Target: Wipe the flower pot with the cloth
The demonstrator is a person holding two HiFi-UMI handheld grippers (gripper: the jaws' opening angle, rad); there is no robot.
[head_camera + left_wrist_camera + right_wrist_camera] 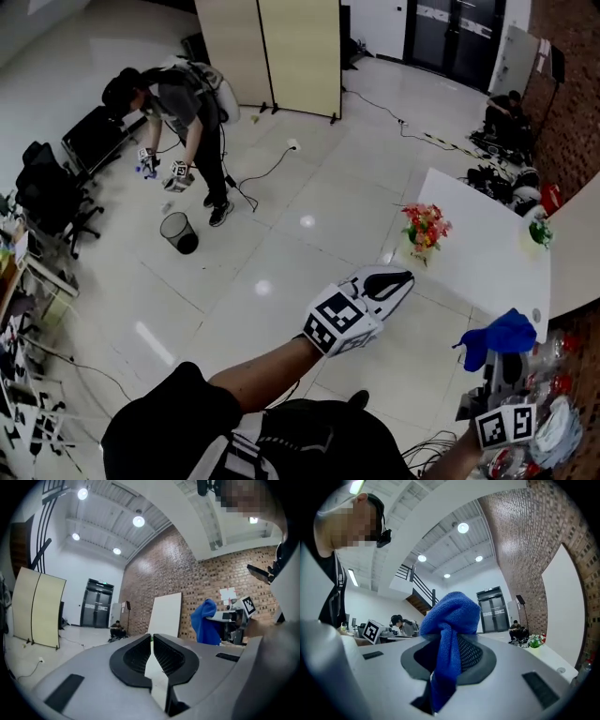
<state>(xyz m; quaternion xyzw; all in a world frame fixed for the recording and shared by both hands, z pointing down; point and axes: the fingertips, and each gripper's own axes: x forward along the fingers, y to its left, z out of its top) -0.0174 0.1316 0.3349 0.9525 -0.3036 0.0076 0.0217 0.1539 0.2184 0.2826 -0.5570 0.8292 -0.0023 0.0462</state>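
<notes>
Blue cloth (452, 639) runs lengthwise through the right gripper (504, 373), clamped, poking past its tips; left gripper (389, 279), jaws together, empty, outstretched level toward the flower pot (424, 246)

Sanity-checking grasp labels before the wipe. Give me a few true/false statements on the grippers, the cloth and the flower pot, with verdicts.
1. The right gripper is shut on the blue cloth. True.
2. The flower pot stands on the white table. True.
3. The left gripper holds the flower pot. False: its jaws are shut with nothing between them.
4. The cloth touches the flower pot. False: it hangs in the right gripper, apart from the pot.
5. The black bin stands on the table. False: it stands on the floor.
</notes>
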